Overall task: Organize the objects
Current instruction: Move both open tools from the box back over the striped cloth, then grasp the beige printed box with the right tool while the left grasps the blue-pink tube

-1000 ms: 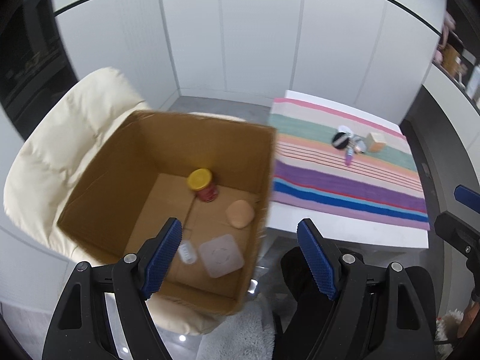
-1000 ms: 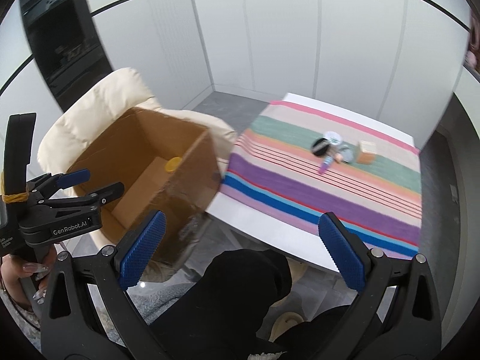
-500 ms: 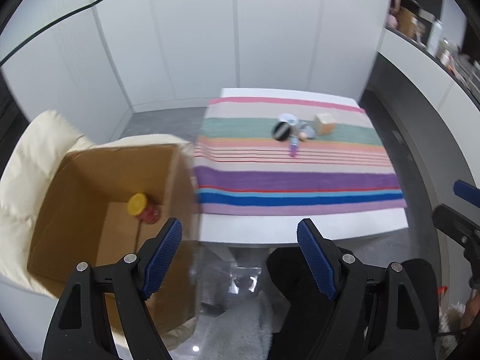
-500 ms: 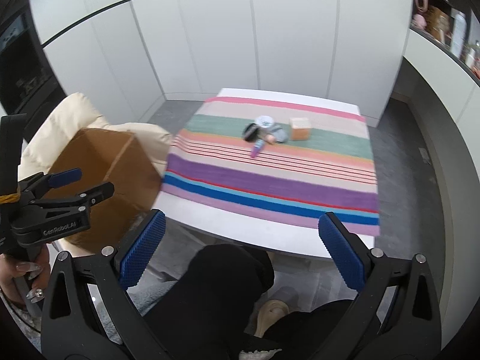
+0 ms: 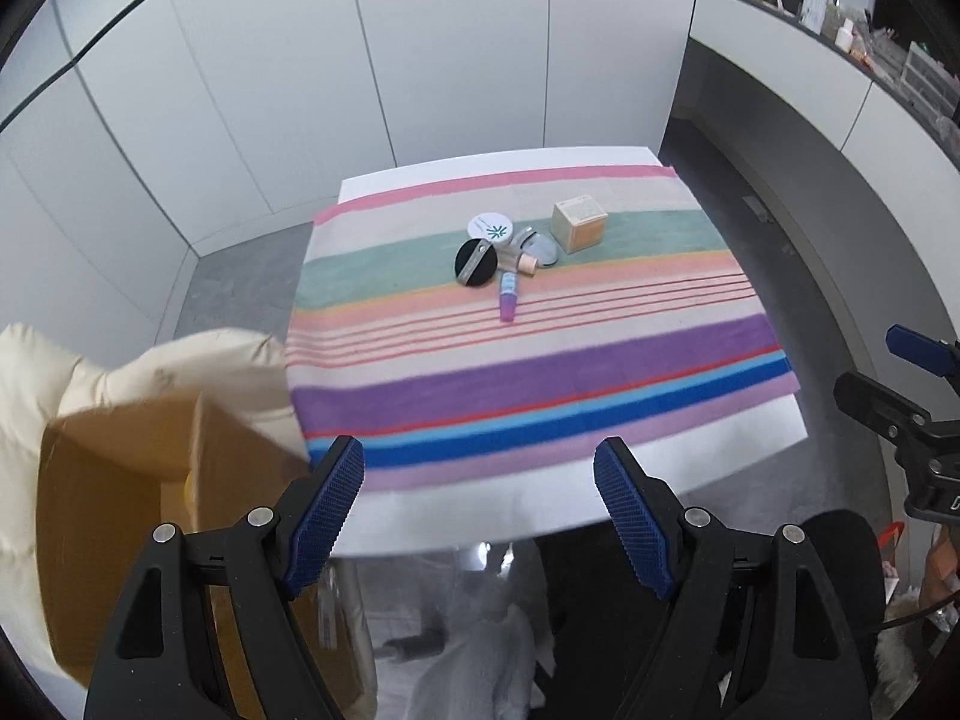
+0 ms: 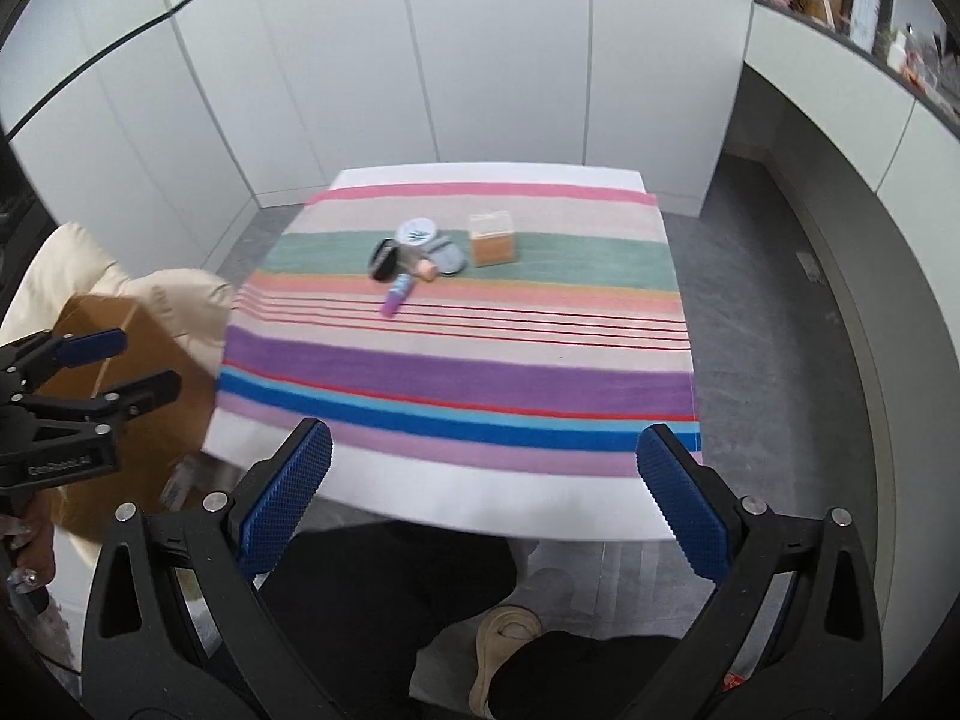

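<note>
A cluster of small cosmetics lies on the striped cloth [image 5: 540,372] at the far side of the white table [image 5: 708,456]: a black round puff [image 5: 475,263], a white round tin [image 5: 490,227], a purple-capped tube [image 5: 509,295], and a tan box [image 5: 579,222]. The right wrist view shows the same tube [image 6: 397,294] and box [image 6: 492,239]. My left gripper [image 5: 479,504] is open and empty over the table's near edge. My right gripper [image 6: 485,495] is also open and empty, well short of the cluster.
An open cardboard box [image 5: 120,492] sits on a cream padded chair [image 5: 78,372] left of the table. White cabinet doors stand behind. A grey counter [image 5: 840,138] curves along the right. A person's dark-clothed legs [image 6: 384,594] and a shoe [image 6: 504,648] are below.
Both grippers have swung right, away from the cardboard box and toward the table. The box has slid to the left edge of both views; the cosmetics now sit centred ahead.
</note>
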`<state>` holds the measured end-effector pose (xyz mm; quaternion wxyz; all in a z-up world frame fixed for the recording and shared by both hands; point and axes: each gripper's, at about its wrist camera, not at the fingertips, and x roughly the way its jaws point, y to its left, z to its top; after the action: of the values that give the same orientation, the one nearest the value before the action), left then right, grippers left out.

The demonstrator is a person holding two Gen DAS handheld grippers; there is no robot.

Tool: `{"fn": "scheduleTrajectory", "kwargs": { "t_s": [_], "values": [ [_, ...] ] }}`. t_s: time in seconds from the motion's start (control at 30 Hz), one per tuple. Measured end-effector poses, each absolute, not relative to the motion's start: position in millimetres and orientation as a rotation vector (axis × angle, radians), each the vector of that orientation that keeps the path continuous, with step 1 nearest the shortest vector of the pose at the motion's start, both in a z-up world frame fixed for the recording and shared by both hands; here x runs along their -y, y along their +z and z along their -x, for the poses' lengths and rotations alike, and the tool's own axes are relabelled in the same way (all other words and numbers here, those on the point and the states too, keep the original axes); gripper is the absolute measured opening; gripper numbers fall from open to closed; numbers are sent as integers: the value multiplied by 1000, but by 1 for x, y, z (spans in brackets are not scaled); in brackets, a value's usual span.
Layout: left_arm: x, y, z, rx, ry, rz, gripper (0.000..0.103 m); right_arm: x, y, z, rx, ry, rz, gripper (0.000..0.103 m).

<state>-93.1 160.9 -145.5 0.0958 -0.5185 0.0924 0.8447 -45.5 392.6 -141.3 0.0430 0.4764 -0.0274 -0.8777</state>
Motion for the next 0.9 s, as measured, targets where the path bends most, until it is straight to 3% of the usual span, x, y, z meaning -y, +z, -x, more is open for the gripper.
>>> {"fn": "scheduleTrajectory", "kwargs": {
  "t_s": [0.5, 0.6, 0.77, 0.83, 0.87, 0.9],
  "values": [
    [-194, -279, 240, -159, 2370, 1711, 79, -387, -249, 243, 148, -2652, -1502, 103],
    [-201, -309, 262, -127, 2359, 1740, 76, -382, -277, 280, 145, -2638, -1525, 97],
    [-211, -342, 288, -119, 2377, 1756, 74, -374, -318, 327, 142, -2636, -1543, 96],
    [-215, -351, 295, -134, 2389, 1758, 74, -368, -332, 341, 116, -2631, -1539, 89],
    [-216, -356, 300, -139, 2398, 1760, 74, -366, -336, 345, 106, -2624, -1539, 77],
    [-217, -360, 303, -138, 2404, 1762, 70, -363, -340, 348, 96, -2609, -1550, 55]
  ]
}}
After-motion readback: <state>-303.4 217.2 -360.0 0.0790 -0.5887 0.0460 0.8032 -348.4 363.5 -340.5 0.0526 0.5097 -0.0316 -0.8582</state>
